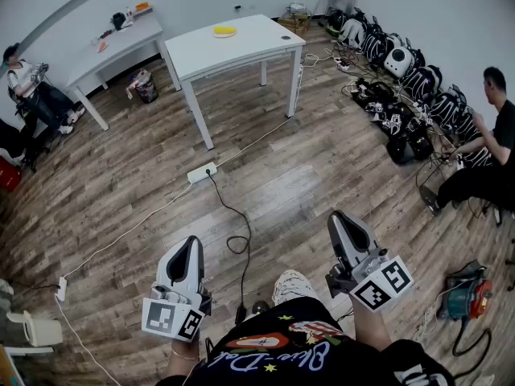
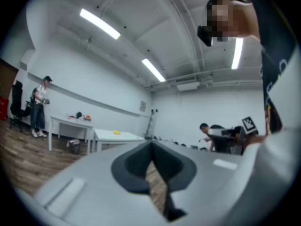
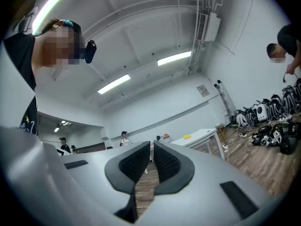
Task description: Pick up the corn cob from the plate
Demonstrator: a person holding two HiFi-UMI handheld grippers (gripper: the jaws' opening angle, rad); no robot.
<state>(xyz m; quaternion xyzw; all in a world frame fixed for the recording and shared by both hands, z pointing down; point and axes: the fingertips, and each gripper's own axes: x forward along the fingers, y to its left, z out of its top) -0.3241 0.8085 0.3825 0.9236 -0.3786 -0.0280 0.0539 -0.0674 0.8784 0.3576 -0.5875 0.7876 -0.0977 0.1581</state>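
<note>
Standing well back from white table (image 1: 241,45), person held both grippers low at waist. Corn cob (image 1: 224,30), small yellow shape, lay on far table top, well apart from both grippers. Left gripper (image 1: 193,241): jaws together, nothing between. Right gripper (image 1: 337,217): jaws closed, likewise empty. Power strip (image 1: 201,172) lay on wood floor (image 1: 322,159) between person and table.

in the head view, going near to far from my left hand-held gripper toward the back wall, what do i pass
left hand-held gripper → white power strip on the floor → white table → yellow item on the tabletop, too small to tell corn cob from plate
</note>
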